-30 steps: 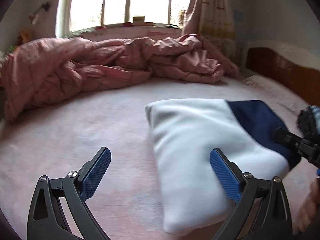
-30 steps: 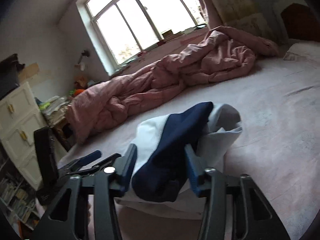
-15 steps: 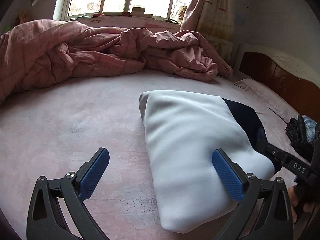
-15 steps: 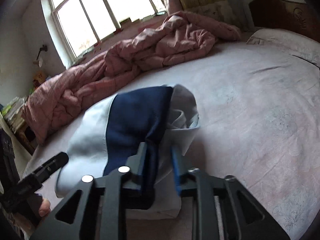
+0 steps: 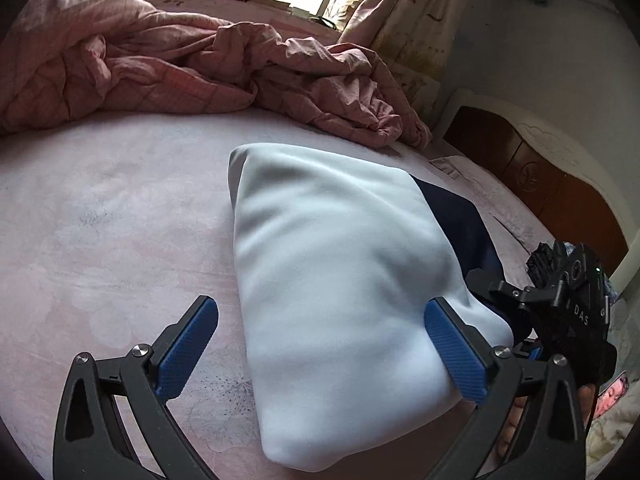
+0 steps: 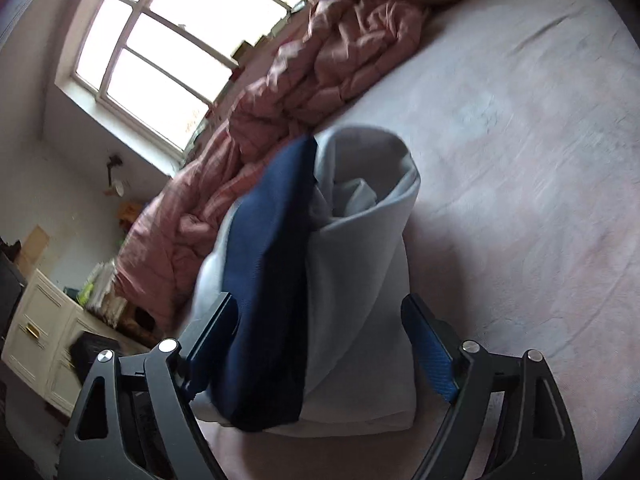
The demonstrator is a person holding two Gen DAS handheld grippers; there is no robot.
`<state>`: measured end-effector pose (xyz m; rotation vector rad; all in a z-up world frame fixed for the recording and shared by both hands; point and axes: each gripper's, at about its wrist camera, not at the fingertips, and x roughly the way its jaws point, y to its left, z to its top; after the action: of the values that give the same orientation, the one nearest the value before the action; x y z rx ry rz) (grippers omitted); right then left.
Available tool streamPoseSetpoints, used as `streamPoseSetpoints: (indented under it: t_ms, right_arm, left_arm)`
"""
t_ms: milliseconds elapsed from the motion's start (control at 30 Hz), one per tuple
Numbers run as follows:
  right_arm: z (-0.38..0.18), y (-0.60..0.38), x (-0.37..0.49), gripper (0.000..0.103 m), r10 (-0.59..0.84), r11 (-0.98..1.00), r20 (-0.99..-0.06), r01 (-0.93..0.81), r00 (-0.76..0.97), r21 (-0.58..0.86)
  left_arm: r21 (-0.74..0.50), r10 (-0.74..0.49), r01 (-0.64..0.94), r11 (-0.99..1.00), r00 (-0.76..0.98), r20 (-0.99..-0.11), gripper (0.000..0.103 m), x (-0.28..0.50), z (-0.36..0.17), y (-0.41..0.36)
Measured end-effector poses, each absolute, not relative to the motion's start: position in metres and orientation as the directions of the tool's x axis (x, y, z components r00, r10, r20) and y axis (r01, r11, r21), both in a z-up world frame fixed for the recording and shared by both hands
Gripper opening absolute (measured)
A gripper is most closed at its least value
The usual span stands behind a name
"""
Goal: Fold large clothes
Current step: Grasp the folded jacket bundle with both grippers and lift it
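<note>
Nearest us, the left gripper [image 5: 320, 344] stands spread wide over the pink bed sheet [image 5: 100, 220], pads clear of cloth, as it stood a second ago. Between and beyond its fingers lies the folded garment [image 5: 340, 272], pale blue-white with a navy panel [image 5: 460, 224], flat on the sheet, long axis running from the near edge away toward the rumpled pink quilt [image 5: 200, 68]. At its navy end the right gripper [image 6: 320, 344], a second ago pinching that dark fold, has just been opening; its jaws now stand apart, the bundle between them, though we cannot tell whether the left pad touches.
</note>
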<state>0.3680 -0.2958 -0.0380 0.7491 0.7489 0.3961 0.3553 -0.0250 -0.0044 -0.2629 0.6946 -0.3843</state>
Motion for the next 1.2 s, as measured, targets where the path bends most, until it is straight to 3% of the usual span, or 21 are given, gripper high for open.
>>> streamPoseSetpoints:
  t_ms: [233, 367, 433, 533, 733, 833, 900, 1000, 1200]
  right_arm:
    - [-0.053, -0.298, 0.390, 0.086, 0.668, 0.605, -0.421, -0.117, 0.614, 0.788]
    - [-0.072, -0.315, 0.405, 0.084, 0.770, 0.440, -0.300, -0.128, 0.563, 0.889]
    - [-0.075, -0.317, 0.410, 0.080, 0.785, 0.425, -0.297, -0.124, 0.543, 0.897]
    - [-0.066, -0.305, 0.413, 0.080, 0.754, 0.516, -0.368, -0.144, 0.544, 0.844]
    - [-0.057, -0.294, 0.415, 0.084, 0.714, 0.588, -0.425, -0.146, 0.556, 0.796]
    - [-0.061, -0.301, 0.421, 0.077, 0.763, 0.516, -0.361, -0.170, 0.536, 0.840]
    - [-0.066, -0.308, 0.420, 0.070, 0.797, 0.444, -0.295, -0.180, 0.527, 0.878]
    - [-0.055, -0.305, 0.415, 0.069, 0.801, 0.451, -0.281, -0.224, 0.529, 0.864]
    - [-0.010, -0.325, 0.386, 0.069, 0.806, 0.405, -0.188, -0.290, 0.562, 0.867]
  left_arm:
    - [-0.561, -0.571, 0.220, 0.798, 0.574, -0.587, 0.103, 0.391, -0.025, -0.017]
    - [-0.667, -0.654, 0.202, 0.717, 0.526, -0.544, 0.097, 0.400, -0.033, -0.004]
    - [-0.663, -0.655, 0.213, 0.718, 0.527, -0.541, 0.094, 0.399, -0.032, -0.003]
    - [-0.661, -0.650, 0.207, 0.722, 0.532, -0.543, 0.092, 0.396, -0.031, -0.002]
    - [-0.647, -0.640, 0.212, 0.733, 0.536, -0.550, 0.095, 0.395, -0.031, -0.007]
    - [-0.667, -0.655, 0.207, 0.715, 0.531, -0.537, 0.093, 0.398, -0.033, -0.006]
    - [-0.688, -0.676, 0.222, 0.691, 0.534, -0.507, 0.085, 0.395, -0.030, -0.001]
    - [-0.688, -0.710, 0.299, 0.661, 0.546, -0.445, 0.071, 0.384, -0.009, 0.001]
    - [-0.633, -0.735, 0.425, 0.647, 0.570, -0.368, 0.069, 0.353, 0.052, -0.029]
